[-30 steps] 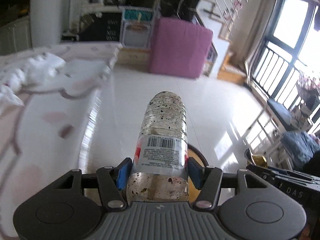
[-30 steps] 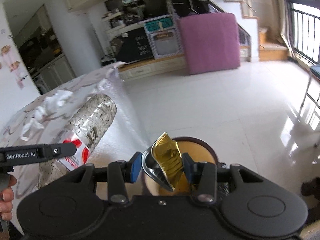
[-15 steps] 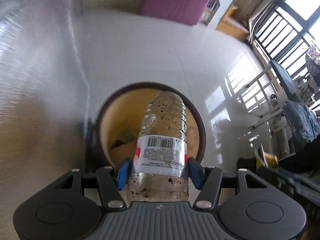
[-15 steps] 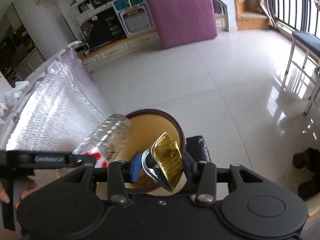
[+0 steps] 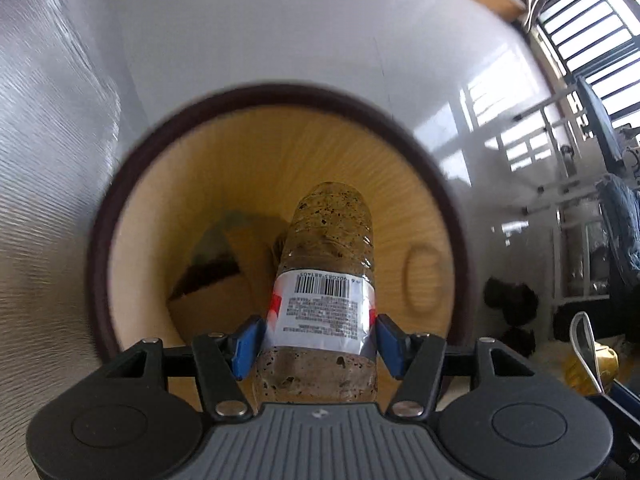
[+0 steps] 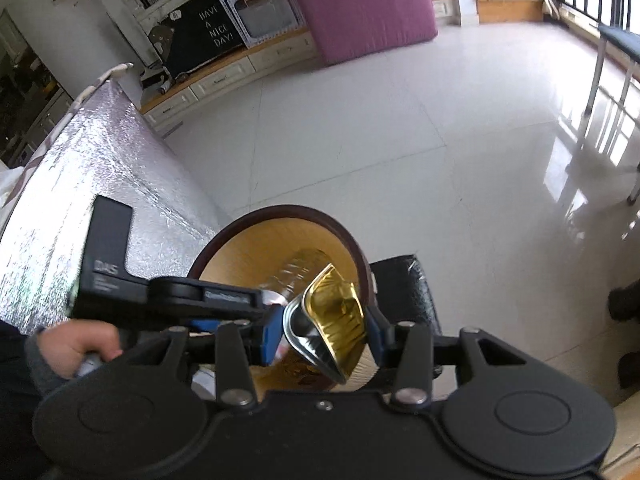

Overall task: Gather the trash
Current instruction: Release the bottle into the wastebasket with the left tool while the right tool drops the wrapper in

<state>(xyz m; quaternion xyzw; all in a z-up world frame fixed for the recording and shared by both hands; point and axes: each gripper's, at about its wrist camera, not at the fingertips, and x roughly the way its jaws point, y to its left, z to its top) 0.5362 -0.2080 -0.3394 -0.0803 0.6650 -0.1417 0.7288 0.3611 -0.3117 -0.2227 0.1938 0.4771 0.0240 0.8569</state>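
Speckled bottle (image 5: 328,264) and crushed gold can (image 6: 336,316) above bin (image 5: 280,92).

A glossy white tiled floor (image 6: 400,128) fills the room and mirrors daylight from tall windows with dark railings (image 5: 580,28) on the right. Against the far wall a large purple cushion-like block (image 6: 360,4) leans just beside a low cream cabinet with drawers (image 6: 224,80), on which stand a black board lettered "HAVE A NICE DAY!" (image 6: 208,32) and a framed teal-topped panel (image 6: 260,4). At the left a silvery, crinkled foil-like surface (image 6: 100,184) slopes down toward the floor, and wooden steps (image 6: 504,0) rise at the far right.
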